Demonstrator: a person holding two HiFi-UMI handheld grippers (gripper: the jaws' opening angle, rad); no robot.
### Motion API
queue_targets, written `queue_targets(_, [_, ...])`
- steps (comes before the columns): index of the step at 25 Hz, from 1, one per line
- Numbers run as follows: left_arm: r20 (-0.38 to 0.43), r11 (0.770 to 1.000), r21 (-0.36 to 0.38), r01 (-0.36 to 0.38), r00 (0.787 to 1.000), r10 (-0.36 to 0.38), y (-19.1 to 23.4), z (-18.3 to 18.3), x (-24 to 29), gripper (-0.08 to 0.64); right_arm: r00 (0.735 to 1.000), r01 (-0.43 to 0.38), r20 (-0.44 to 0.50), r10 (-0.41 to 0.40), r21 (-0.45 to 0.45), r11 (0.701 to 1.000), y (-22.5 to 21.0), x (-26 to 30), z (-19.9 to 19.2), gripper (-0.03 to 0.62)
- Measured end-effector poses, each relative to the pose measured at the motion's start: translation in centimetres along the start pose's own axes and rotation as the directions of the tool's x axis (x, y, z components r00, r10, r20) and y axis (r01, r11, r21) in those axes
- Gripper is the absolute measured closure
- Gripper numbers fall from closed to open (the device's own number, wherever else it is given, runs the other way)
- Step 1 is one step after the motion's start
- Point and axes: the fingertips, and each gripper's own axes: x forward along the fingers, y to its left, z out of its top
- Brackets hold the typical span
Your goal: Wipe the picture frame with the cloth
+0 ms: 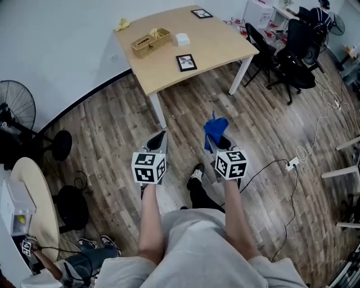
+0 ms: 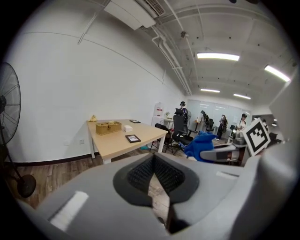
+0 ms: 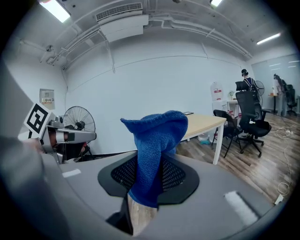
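Picture frame (image 1: 186,62) is lying flat on the light wood table (image 1: 216,42), close to the near edge. It has a black border and a white mat, with a small dark print in the centre that I can't make out. I'm seeing a second frame (image 1: 201,13) of the same look sitting at the far corner. A wicker basket (image 1: 151,42) and a small white box (image 1: 182,39) are sitting between the two, further in from the edge.

I'm holding both grippers over the plank floor, well apart from the table and pointing toward it. Right gripper (image 1: 217,138) is pinching the blue cloth (image 1: 215,130). In the right gripper view the terry fabric is standing up out of the closed pads in a bunched peak, with a short tail hanging below. Left gripper (image 1: 162,135) is showing its jaws pressed together at the tips, with nothing between them. In the left gripper view the frame is sitting on the table ahead, and the cloth is poking into view at the right.

Office chairs (image 1: 292,50) are standing to the right of the table, and a floor fan (image 1: 14,107) is at the left.
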Motion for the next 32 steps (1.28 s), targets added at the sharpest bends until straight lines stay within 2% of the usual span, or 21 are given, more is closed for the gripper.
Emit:
queue_targets(8, [-0.014, 0.999, 0.003, 0.034, 0.999, -0.034, 1.9, 4.9, 7.6, 0.509, 1.000, -0.002, 0.025, 0.001, 0.051, 0.999, -4.7, 6.4, 5.6, 0.483])
queue_targets(13, [-0.026, 1.000, 0.006, 0.029, 0.999, -0.029, 3.0, 7.1, 12.1, 0.509, 0.999, -0.036, 0.009, 0.036, 0.074, 0.997, -7.4, 10.5, 7.3, 0.483])
queue_targets(16, [-0.032, 1.000, 0.016, 0.026, 0.999, -0.025, 4.2, 8.5, 14.9, 0.509, 0.999, -0.042, 0.028, 0.039, 0.100, 0.994, -9.5, 13.2, 9.3, 0.483])
queue_targets(21, [-0.010, 1.000, -0.013, -0.010, 1.000, 0.010, 6.7, 11.2, 18.5, 0.509, 0.994, -0.084, 0.078, 0.075, 0.116, 0.990, -11.7, 15.8, 12.4, 0.485])
queue_targets(26, [-0.032, 0.999, -0.004, -0.033, 0.999, 0.033, 6.9, 11.3, 20.9, 0.509, 0.987, -0.105, 0.137, 0.085, 0.152, 0.983, -14.8, 16.3, 14.6, 0.485])
queue_targets(28, [-0.050, 0.999, -0.005, -0.040, 0.998, 0.039, 7.4, 10.7, 21.1, 0.509, 0.982, -0.113, 0.171, 0.077, 0.209, 0.971, -15.7, 16.6, 15.0, 0.485])
queue_targets(30, [-0.060, 0.998, -0.020, -0.056, 0.997, 0.055, 8.4, 10.0, 21.1, 0.509, 0.975, -0.127, 0.212, 0.071, 0.263, 0.956, -16.3, 17.0, 15.6, 0.486])
queue_targets(32, [-0.063, 0.996, -0.042, -0.074, 0.995, 0.072, 9.8, 9.7, 21.3, 0.509, 0.972, -0.129, 0.226, 0.069, 0.265, 0.955, -16.5, 18.1, 16.2, 0.488])
